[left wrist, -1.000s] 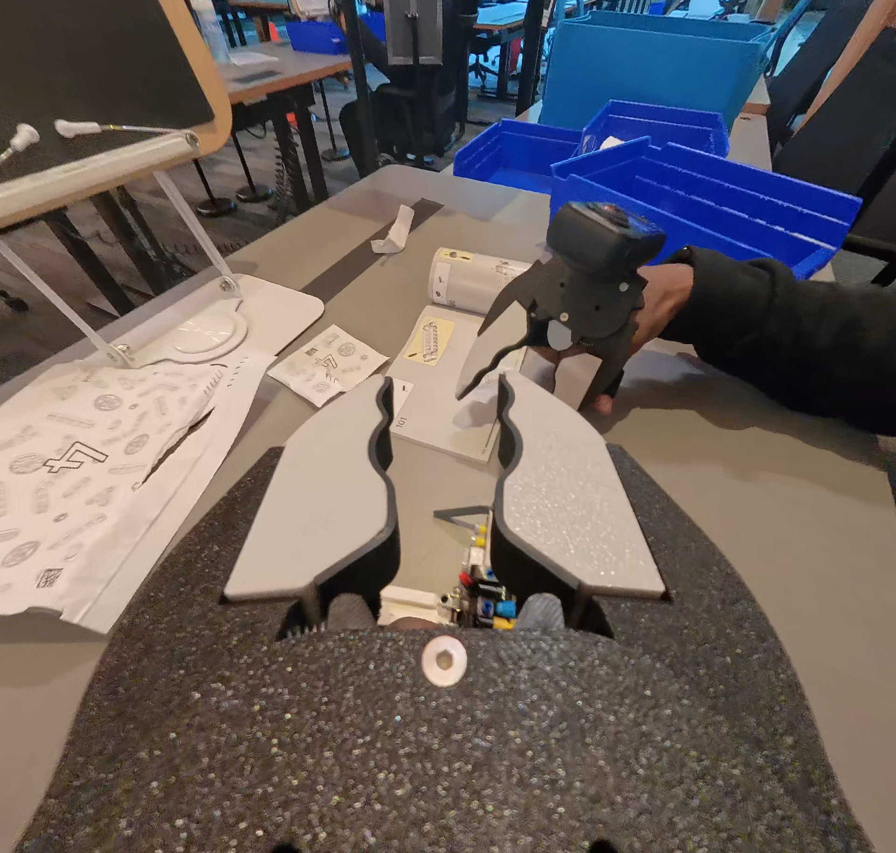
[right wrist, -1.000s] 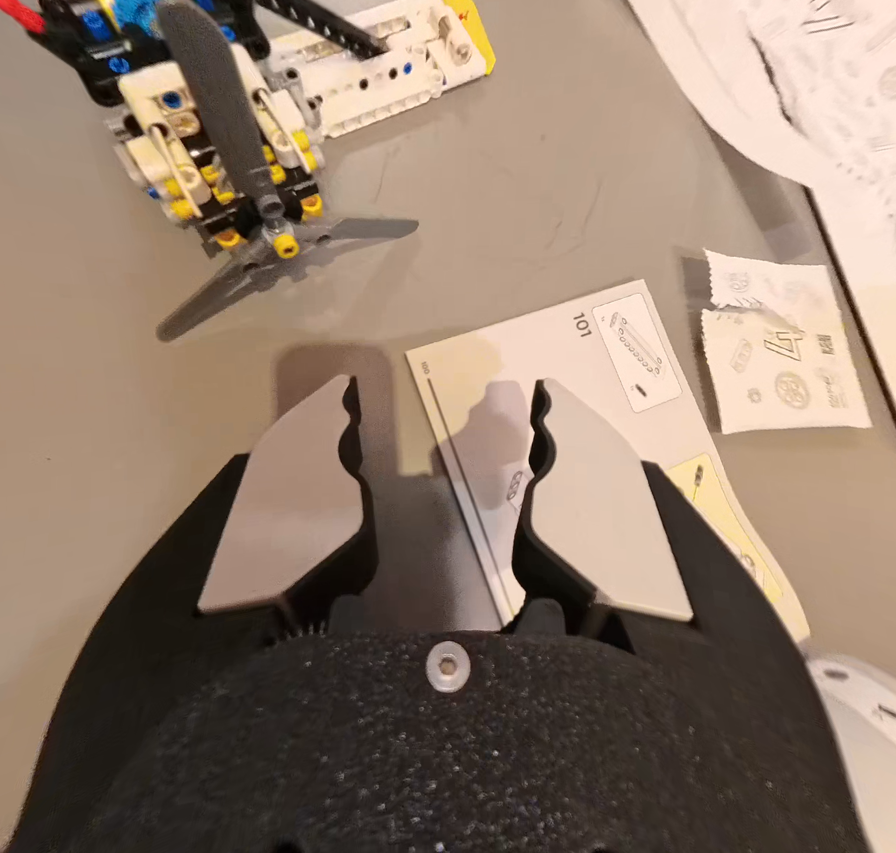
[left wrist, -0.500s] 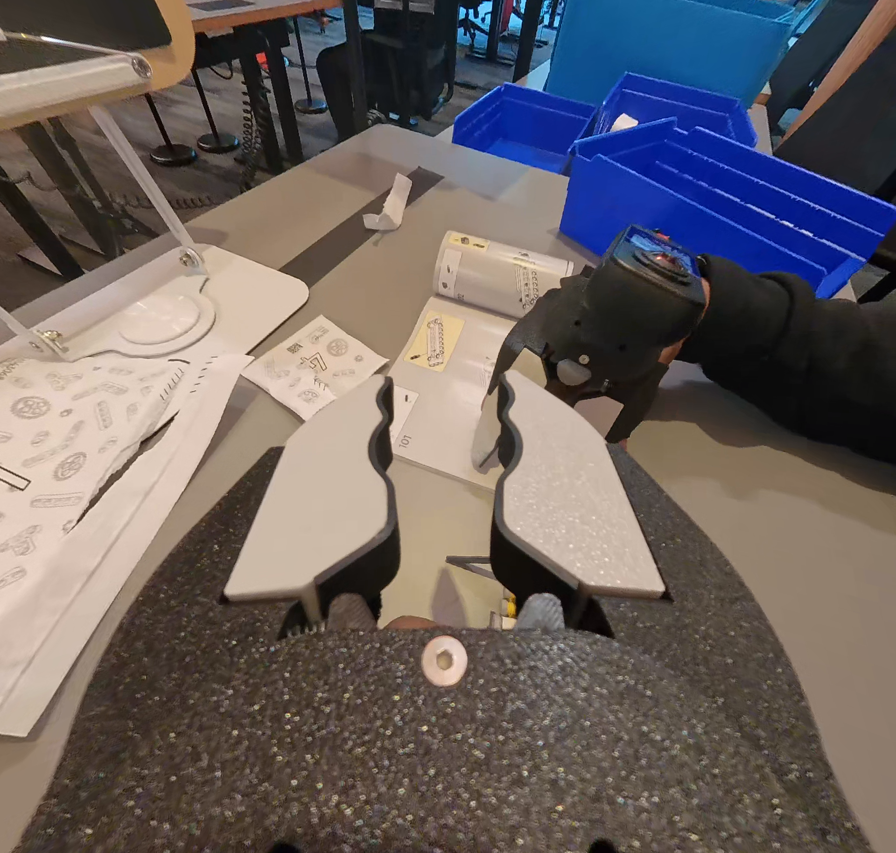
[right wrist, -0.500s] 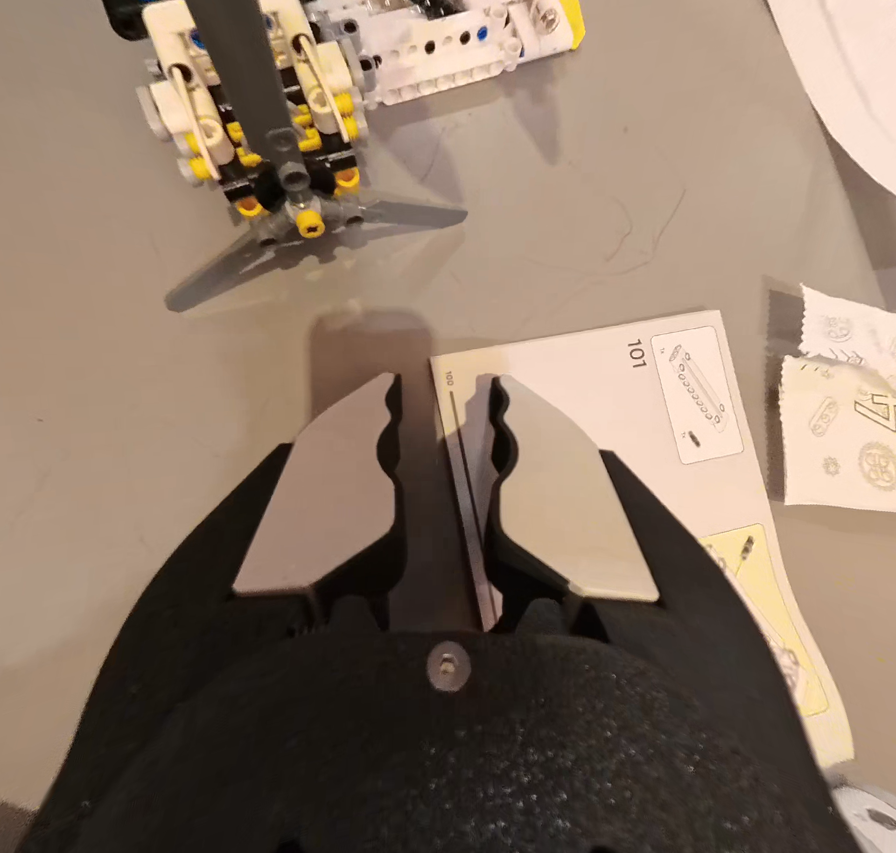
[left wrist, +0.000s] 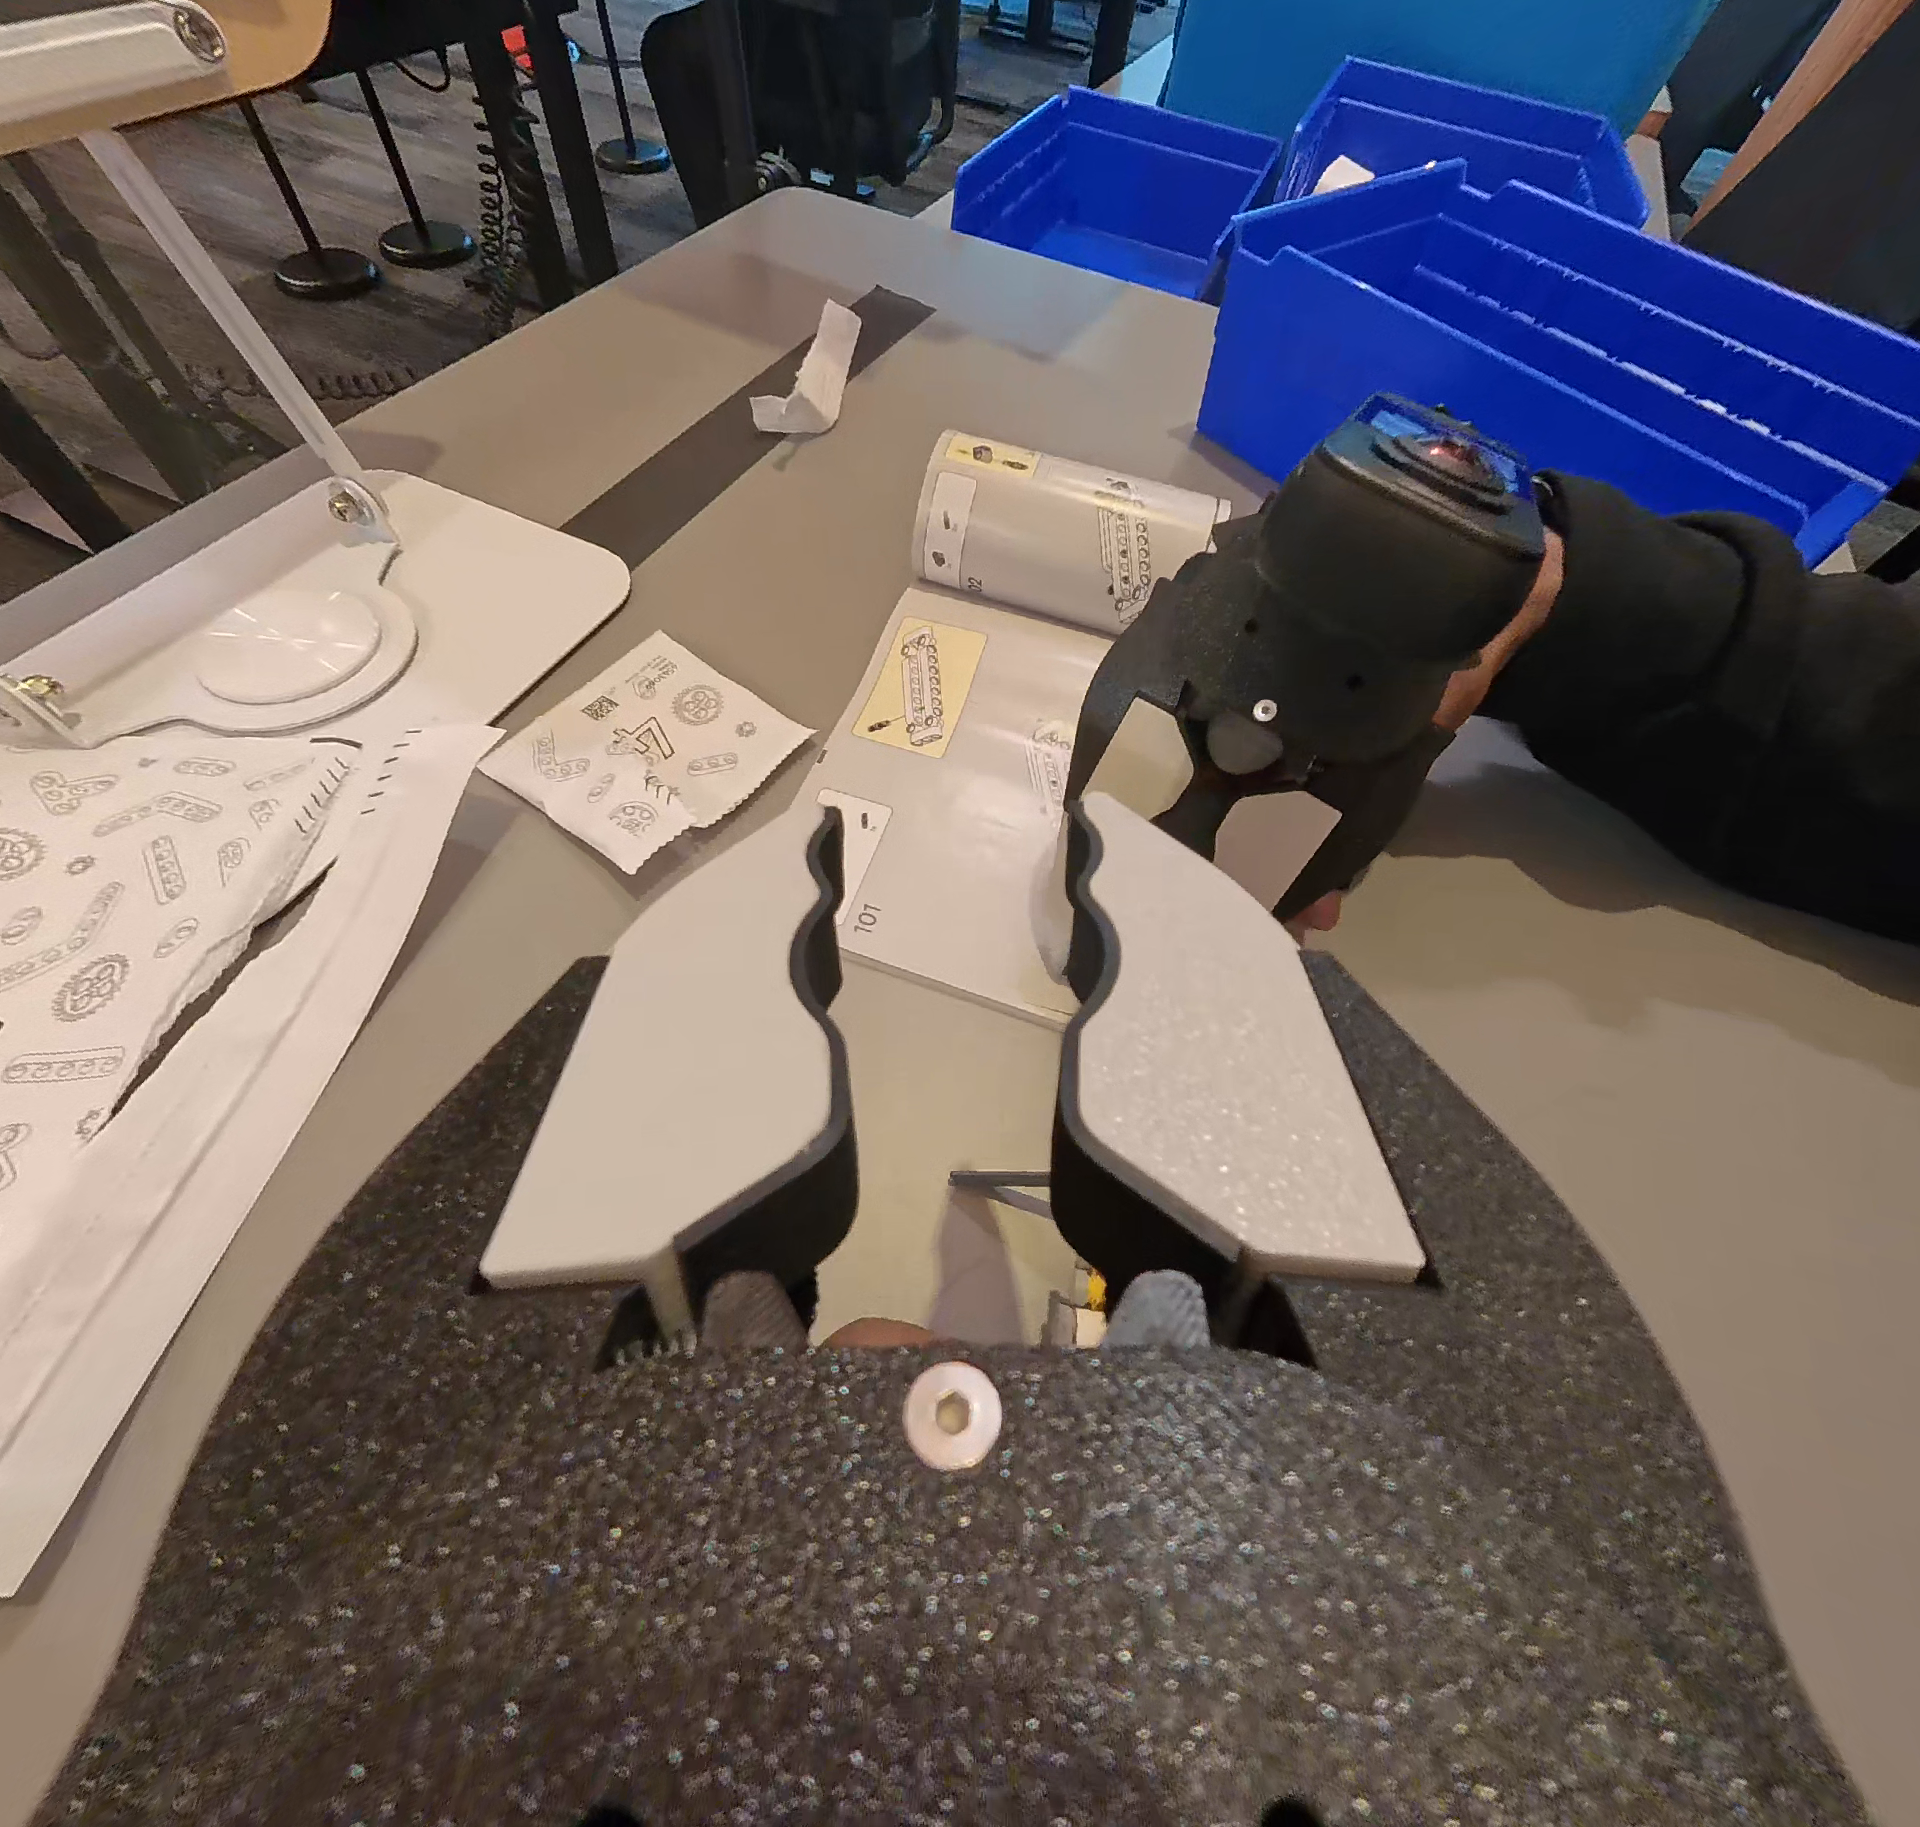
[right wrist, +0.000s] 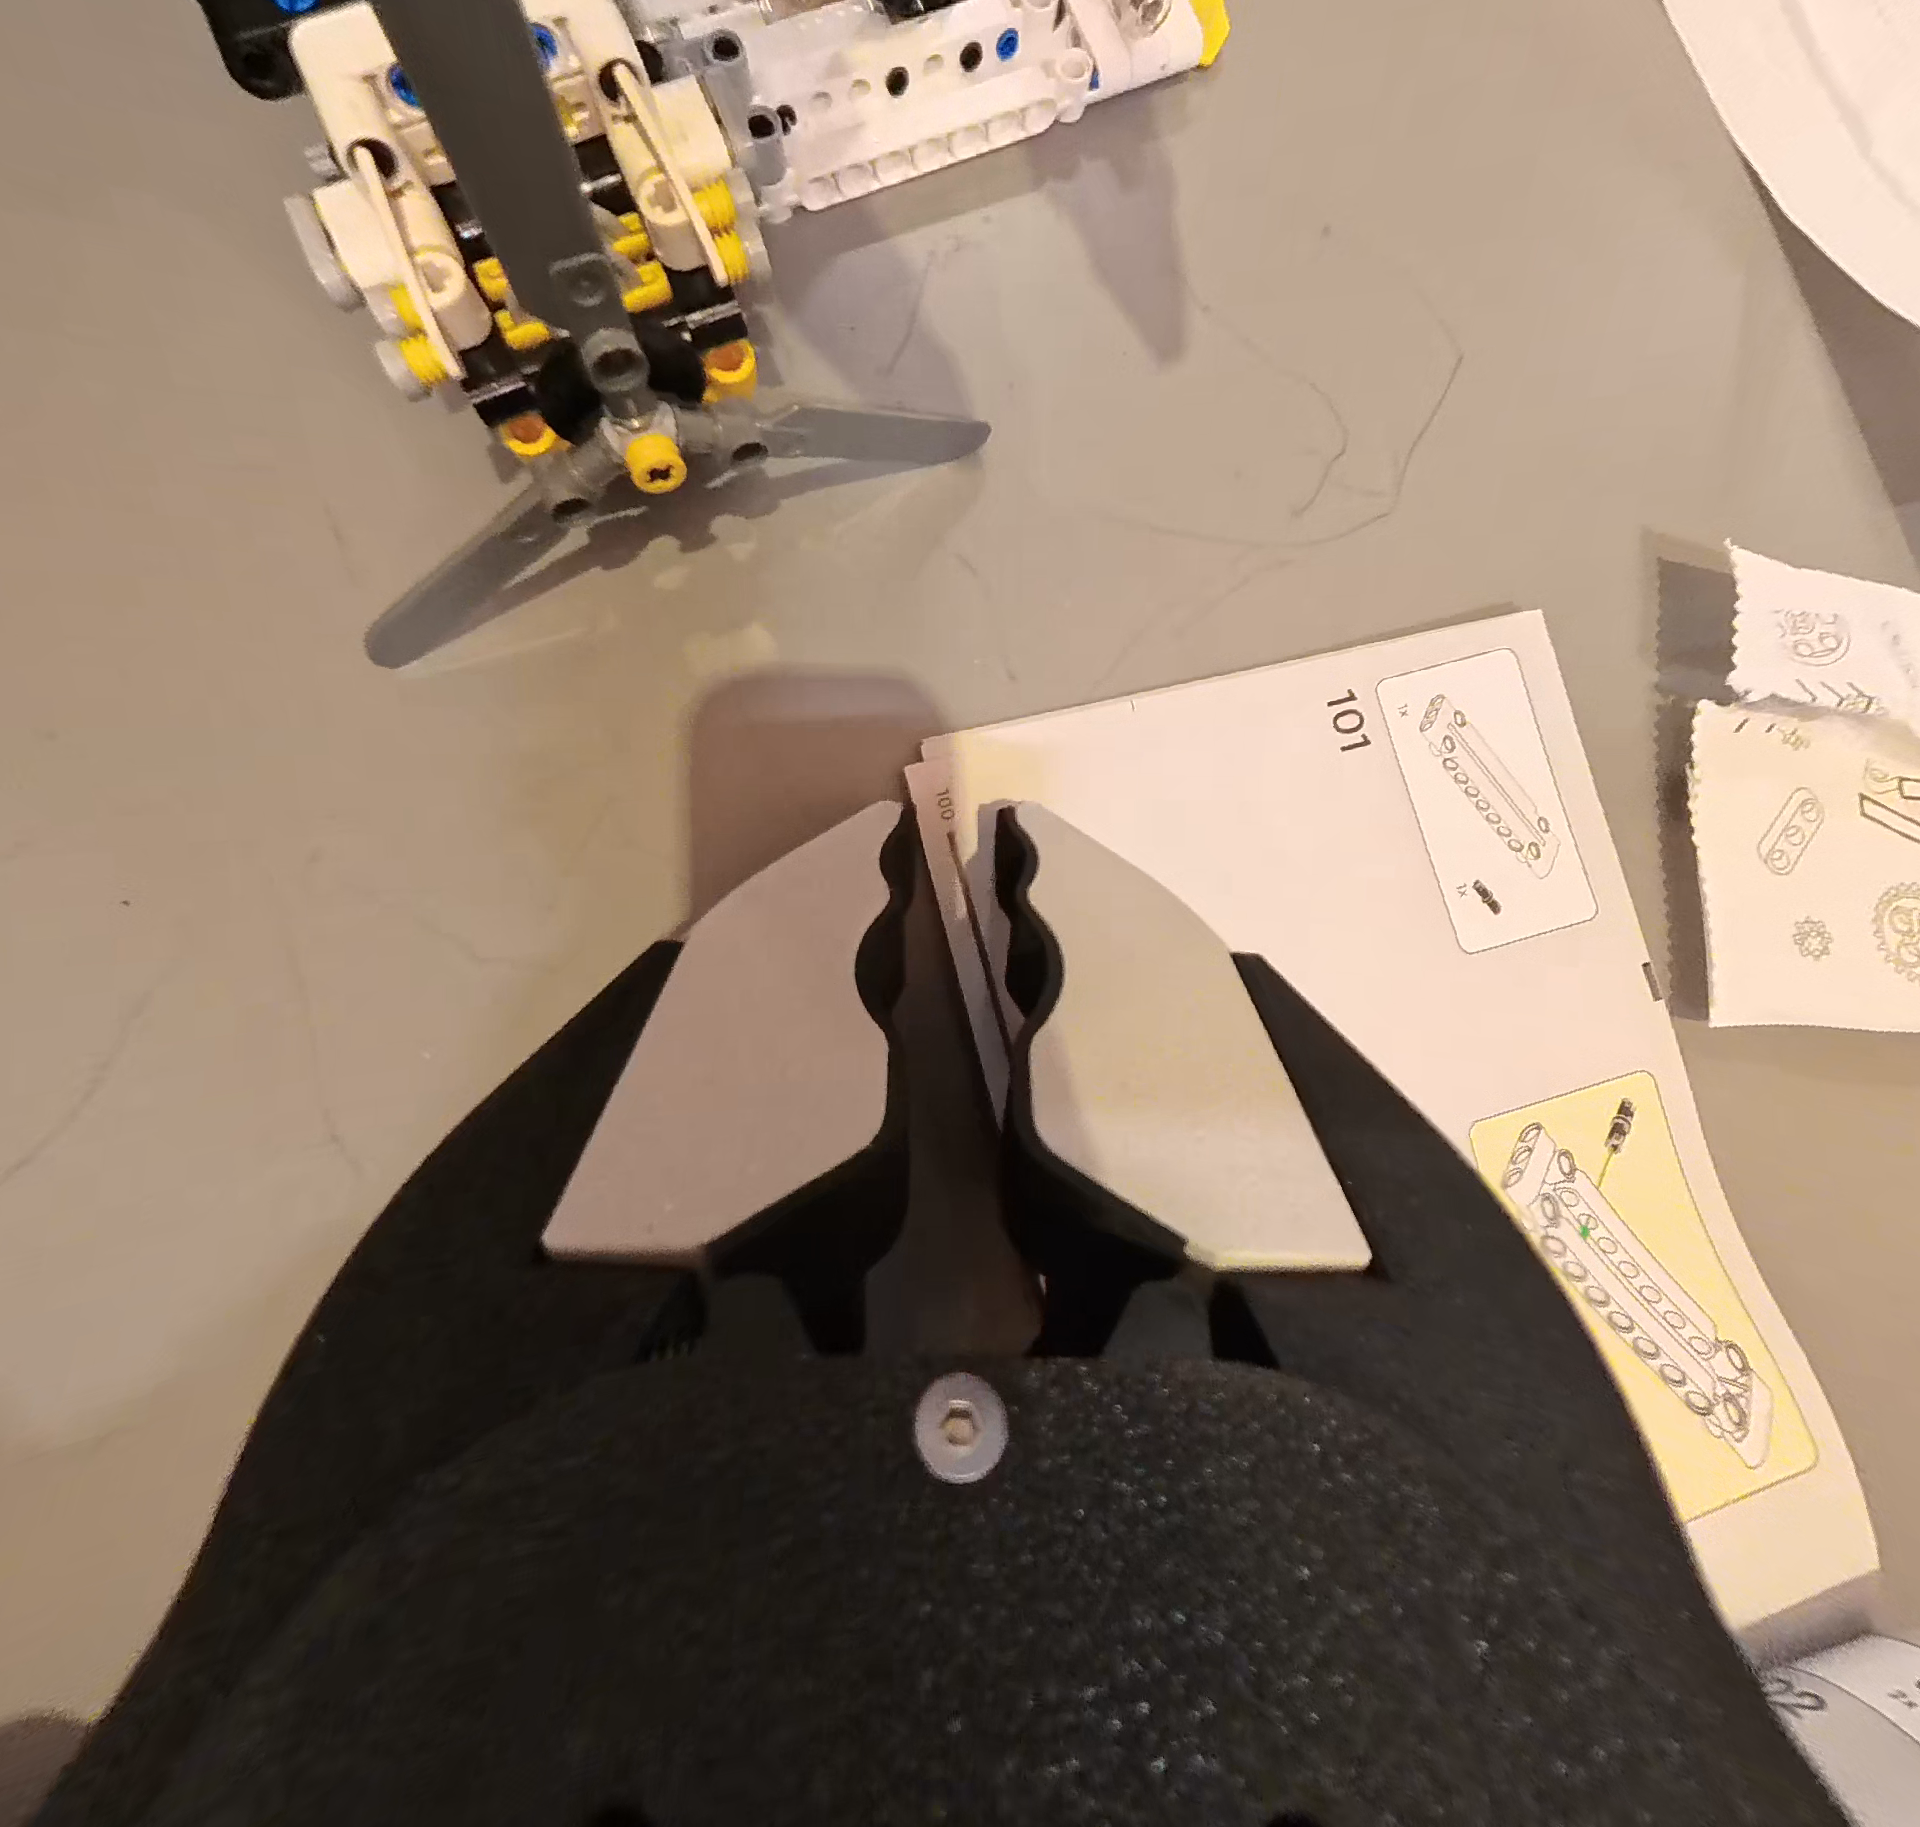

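My right gripper (right wrist: 951, 821) points down at the left edge of an open instruction booklet (right wrist: 1195, 894) on the grey table. Its jaws stand narrowly apart around the fanned page edges. The right pad (right wrist: 1023, 1019) is against the top page, and a dark gap shows between the left pad and the pages. A toy model of beams and pins with grey blades (right wrist: 540, 250) stands just beyond. My left gripper (left wrist: 951, 837) is open and empty above the table, facing the booklet (left wrist: 966, 769) and the right gripper (left wrist: 1195, 842). One grey blade (left wrist: 997, 1180) shows below its fingers.
Blue bins (left wrist: 1558, 323) stand at the back right. A large torn paper bag (left wrist: 156, 894), a small printed paper bag (left wrist: 644, 749) and a white stand base (left wrist: 468, 582) lie on the left. A person's dark sleeve (left wrist: 1714, 697) reaches in from the right. A white beam assembly (right wrist: 987, 94) lies behind the model. There is about 15 cm between the tips of the two grippers.
My right gripper's jaws have narrowed steadily from wide open and moved onto the booklet's left edge, whose pages have fanned a little. My left gripper has drawn back slightly, its jaws unchanged.
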The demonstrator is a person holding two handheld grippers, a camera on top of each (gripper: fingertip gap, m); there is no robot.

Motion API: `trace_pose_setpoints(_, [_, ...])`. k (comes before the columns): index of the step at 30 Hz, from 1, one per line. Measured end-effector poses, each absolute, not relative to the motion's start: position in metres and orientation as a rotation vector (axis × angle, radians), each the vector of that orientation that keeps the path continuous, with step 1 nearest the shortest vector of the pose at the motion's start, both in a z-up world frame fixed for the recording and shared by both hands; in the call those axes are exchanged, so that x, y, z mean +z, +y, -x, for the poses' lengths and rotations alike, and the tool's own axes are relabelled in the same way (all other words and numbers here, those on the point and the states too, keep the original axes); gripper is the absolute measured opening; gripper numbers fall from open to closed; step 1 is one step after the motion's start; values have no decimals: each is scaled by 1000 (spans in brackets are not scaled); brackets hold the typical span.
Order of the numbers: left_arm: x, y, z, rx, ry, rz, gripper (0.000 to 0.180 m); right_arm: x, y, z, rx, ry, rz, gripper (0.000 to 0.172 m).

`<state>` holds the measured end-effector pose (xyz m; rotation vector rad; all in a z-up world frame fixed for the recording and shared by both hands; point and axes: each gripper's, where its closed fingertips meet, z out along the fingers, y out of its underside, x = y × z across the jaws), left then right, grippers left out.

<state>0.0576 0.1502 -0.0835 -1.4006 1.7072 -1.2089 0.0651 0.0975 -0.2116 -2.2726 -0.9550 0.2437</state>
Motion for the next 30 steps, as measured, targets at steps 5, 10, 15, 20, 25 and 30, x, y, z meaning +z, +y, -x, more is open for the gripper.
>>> trace_pose_setpoints(5, [-86,149,-58,-1196,1719,1403,43,-211,96,-65,283,-929,2277,12])
trace_pose_setpoints(10, [-87,148,-58,-1188,1726,1404,43,-211,96,-65,313,-905,2280,10])
trace_pose_setpoints(15, [-88,148,-58,-1186,1730,1406,43,-211,96,-64,344,-890,2280,7])
trace_pose_setpoints(20, [-88,146,-58,-1185,1735,1403,43,-210,95,-63,395,-848,2293,1])
trace_pose_setpoints(25, [-88,146,-58,-1184,1737,1402,43,-209,96,-64,435,-794,2306,0])
trace_pose_setpoints(30, [-87,145,-58,-1181,1738,1400,42,-206,99,-68,427,-738,2312,0])
